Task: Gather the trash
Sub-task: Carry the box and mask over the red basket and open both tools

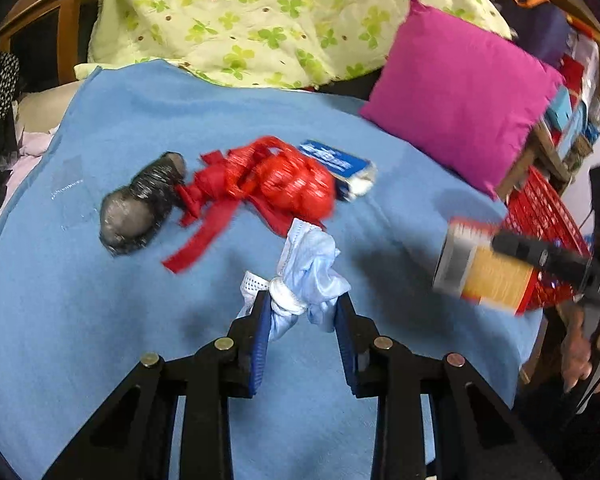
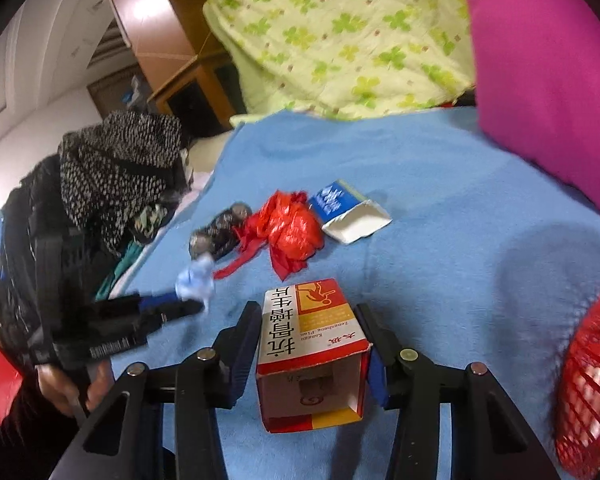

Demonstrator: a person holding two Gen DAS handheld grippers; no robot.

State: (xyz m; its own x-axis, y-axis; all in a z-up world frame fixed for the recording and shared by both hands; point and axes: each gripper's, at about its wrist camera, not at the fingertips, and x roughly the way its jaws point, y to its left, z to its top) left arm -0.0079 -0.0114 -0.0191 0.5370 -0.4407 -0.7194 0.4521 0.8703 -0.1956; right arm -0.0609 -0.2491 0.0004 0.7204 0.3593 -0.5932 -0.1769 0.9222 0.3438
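The left gripper (image 1: 302, 300) pinches a knotted pale-blue face mask (image 1: 310, 276) between its pads, the right gripper (image 2: 308, 320) clamps a red-and-yellow medicine carton (image 2: 312, 344), and ahead of both lie a red plastic bag (image 1: 276, 184), a blue-white box (image 2: 348, 212) and what seems a dark wrapped bundle (image 1: 140, 204).

knotted pale blue mask wad (image 1: 309, 280) and open red-white medicine box (image 2: 314, 354) both lifted; black wrapped lump (image 1: 142, 204), red net bag (image 1: 268, 184), blue-white carton (image 1: 340, 168) lying farther back.
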